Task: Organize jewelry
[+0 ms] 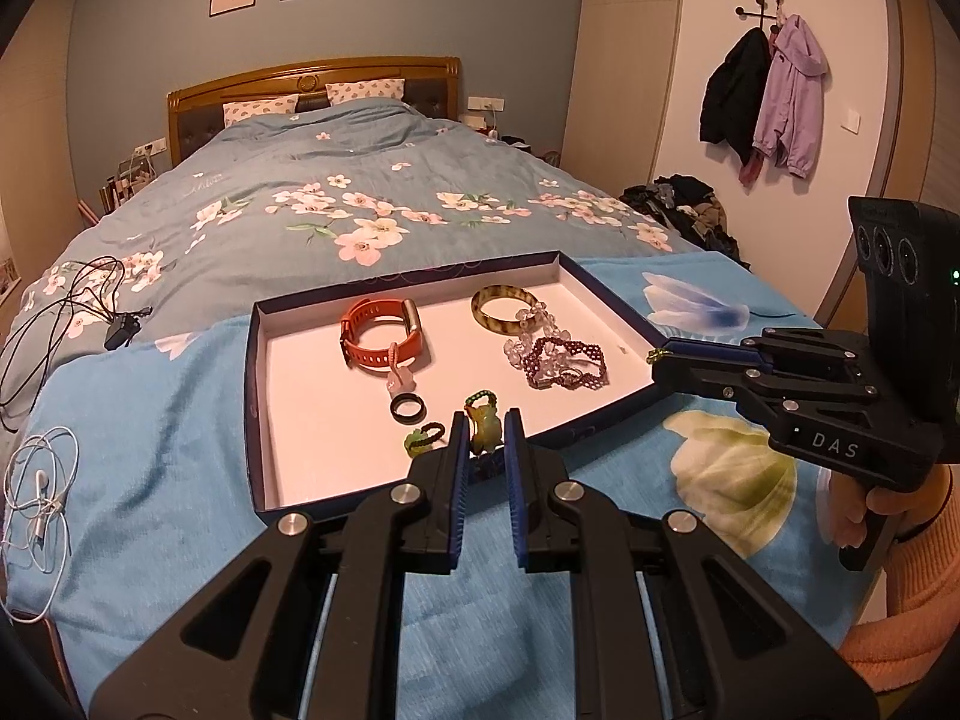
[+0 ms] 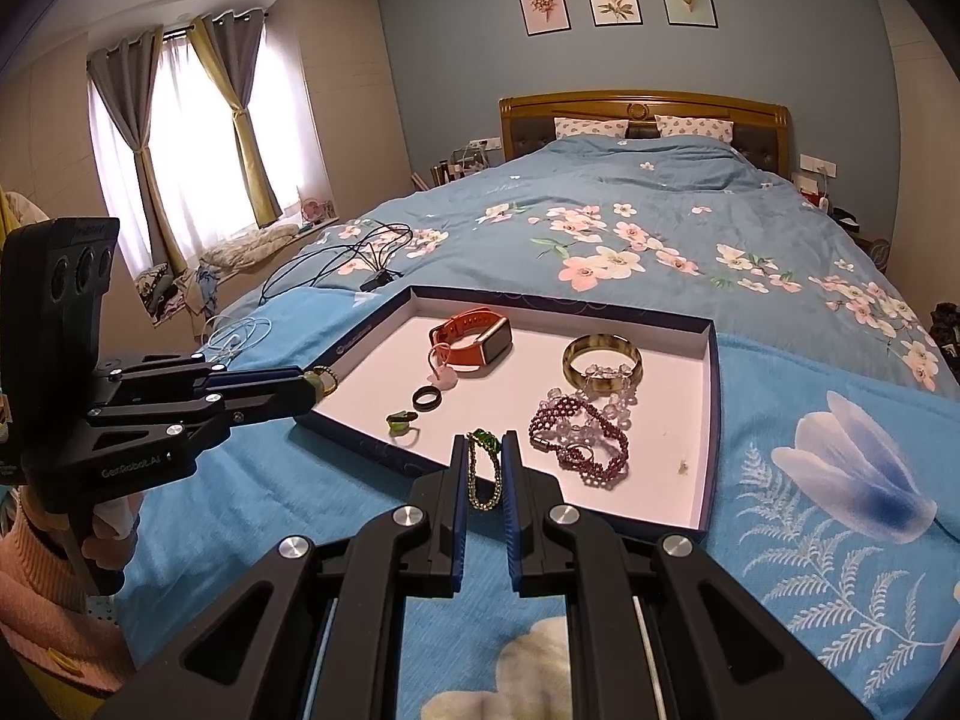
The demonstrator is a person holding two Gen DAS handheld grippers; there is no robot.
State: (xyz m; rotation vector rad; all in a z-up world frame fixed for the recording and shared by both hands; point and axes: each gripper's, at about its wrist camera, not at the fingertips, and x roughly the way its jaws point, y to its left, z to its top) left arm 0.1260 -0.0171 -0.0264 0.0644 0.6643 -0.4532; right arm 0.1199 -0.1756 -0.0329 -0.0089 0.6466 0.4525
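Left gripper (image 1: 487, 441) I'm holding clamped on a green jade pendant (image 1: 482, 429) over the near edge of the tray (image 1: 258, 396), which lies on the blue bedspread (image 1: 150, 396). Right gripper (image 2: 486, 462) is pinched on a gold chain with green beads (image 2: 483, 468), hanging at the tray's near rim. Inside the tray I see an orange watch (image 1: 381, 336), an amber bangle (image 1: 504, 307), a purple beaded bracelet (image 1: 567, 363), a black ring (image 1: 408, 407) and a small green ring (image 1: 422, 439).
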